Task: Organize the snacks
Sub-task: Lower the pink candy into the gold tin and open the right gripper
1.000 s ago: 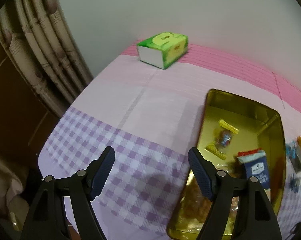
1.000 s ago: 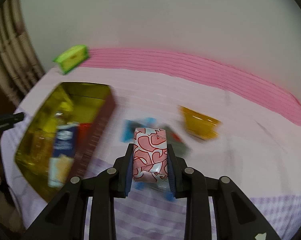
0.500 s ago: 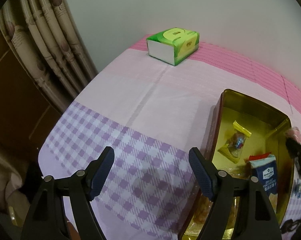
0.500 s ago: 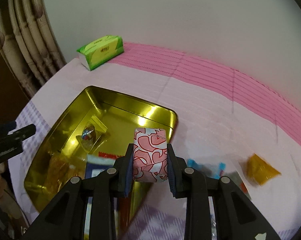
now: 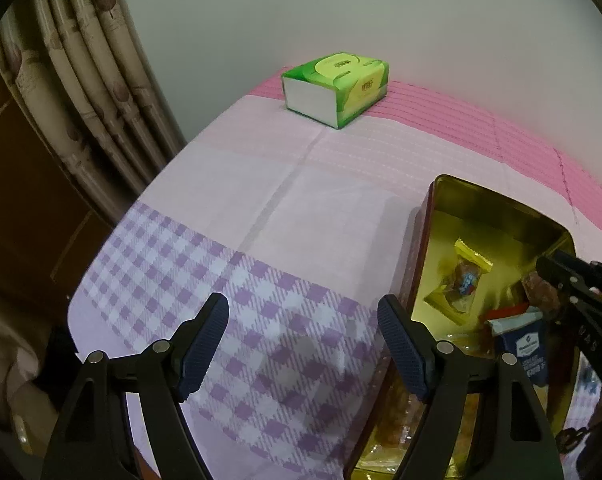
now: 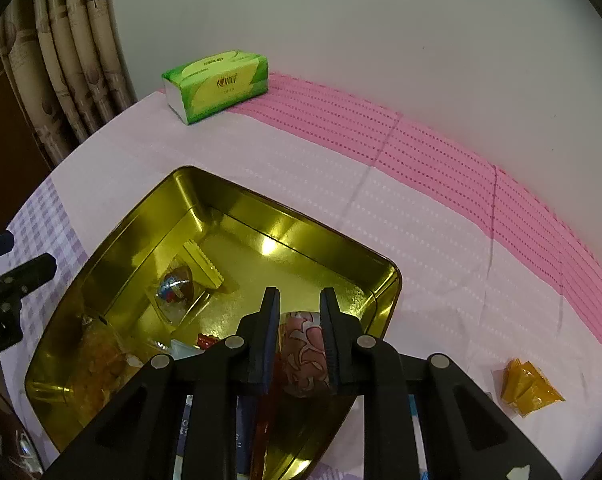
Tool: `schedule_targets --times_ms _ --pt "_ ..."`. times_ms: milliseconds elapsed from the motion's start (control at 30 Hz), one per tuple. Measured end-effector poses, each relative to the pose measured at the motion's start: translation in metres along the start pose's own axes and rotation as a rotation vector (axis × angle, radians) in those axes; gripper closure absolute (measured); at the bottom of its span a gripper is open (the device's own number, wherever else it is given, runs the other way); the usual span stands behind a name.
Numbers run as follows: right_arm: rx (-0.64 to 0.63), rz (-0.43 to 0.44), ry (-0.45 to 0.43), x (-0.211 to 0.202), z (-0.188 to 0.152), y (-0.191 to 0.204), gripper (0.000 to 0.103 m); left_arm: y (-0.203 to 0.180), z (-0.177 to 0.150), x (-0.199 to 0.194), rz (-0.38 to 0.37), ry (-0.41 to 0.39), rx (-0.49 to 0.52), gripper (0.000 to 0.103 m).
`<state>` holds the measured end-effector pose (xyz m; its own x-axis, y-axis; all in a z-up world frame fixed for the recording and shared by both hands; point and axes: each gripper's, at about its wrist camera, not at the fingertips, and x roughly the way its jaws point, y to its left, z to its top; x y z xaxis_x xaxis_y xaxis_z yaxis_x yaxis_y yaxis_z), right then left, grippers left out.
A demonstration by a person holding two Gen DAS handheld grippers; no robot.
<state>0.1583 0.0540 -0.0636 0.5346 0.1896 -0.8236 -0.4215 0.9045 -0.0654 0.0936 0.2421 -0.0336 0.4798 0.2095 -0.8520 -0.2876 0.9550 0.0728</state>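
My right gripper [image 6: 299, 312] had swung from the open cloth to over the gold tin [image 6: 385, 268], so only the drop remained. Its jaws pinched the pink heart-patterned snack [image 6: 305, 354], glossy and crumpled, between them. My left gripper [image 5: 303, 330] stayed spread, empty, beside the tin.

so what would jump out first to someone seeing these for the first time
Probably the shiny gold tin in the middle of the tablecloth, with a few wrapped snacks already inside. Next, the right gripper over the tin's near corner, shut on a pink patterned snack. The bright green tissue pack by the wall at the far left stands out too.
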Motion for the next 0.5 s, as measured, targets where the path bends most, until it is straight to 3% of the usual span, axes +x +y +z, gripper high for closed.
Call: schedule_targets --times_ms 233,500 --pt "0.004 0.007 0.017 0.006 -0.005 0.005 0.083 0.001 0.000 -0.002 -0.004 -0.004 -0.005 0.026" --pt "0.053 0.025 -0.040 -0.016 -0.010 -0.009 0.080 0.001 0.000 -0.003 -0.002 -0.006 -0.002 0.025"
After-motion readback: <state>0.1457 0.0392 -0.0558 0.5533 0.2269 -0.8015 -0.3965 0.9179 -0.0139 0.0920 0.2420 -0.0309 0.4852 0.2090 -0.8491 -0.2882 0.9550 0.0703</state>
